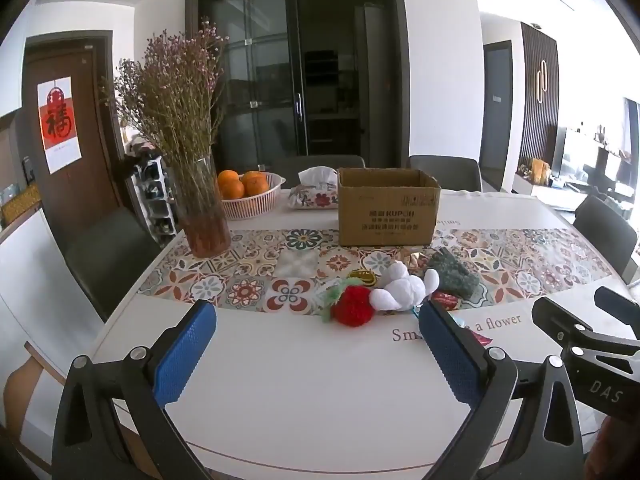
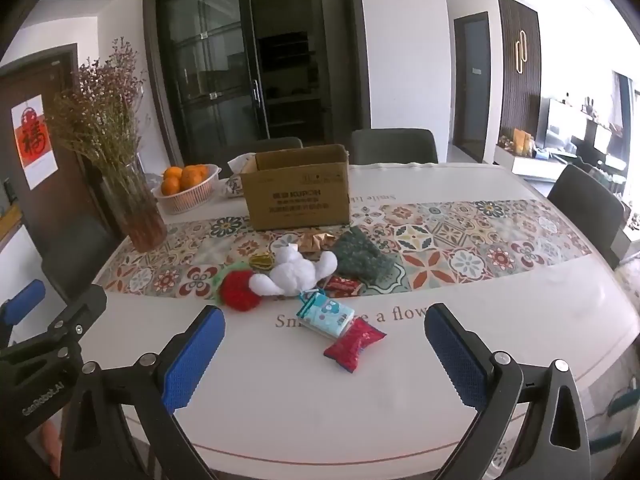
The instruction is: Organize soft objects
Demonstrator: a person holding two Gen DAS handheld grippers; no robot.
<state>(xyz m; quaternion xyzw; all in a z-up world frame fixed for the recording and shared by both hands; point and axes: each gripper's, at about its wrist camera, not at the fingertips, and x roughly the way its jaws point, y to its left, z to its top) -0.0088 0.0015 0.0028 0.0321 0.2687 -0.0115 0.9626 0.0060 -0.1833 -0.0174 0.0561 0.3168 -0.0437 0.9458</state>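
A pile of soft objects lies mid-table in front of an open cardboard box [image 1: 387, 206] [image 2: 298, 188]: a white plush toy [image 1: 402, 287] [image 2: 294, 272], a red knitted strawberry [image 1: 353, 309] [image 2: 240, 290], a green knitted cloth [image 1: 454, 274] [image 2: 360, 258], a teal tissue pack [image 2: 325, 315] and a red packet [image 2: 354, 343]. My left gripper [image 1: 318, 322] is open and empty, held above the near table edge before the pile. My right gripper [image 2: 325, 326] is open and empty, its fingers either side of the tissue pack and red packet, well short of them.
A glass vase of dried flowers [image 1: 202, 212] [image 2: 138, 216] stands at the left. A basket of oranges [image 1: 250, 196] [image 2: 188, 192] and a tissue box [image 1: 316, 194] sit behind. Grey chairs [image 2: 394, 146] ring the white table [image 1: 304, 392]. A small red wrapper [image 2: 340, 285] lies by the plush.
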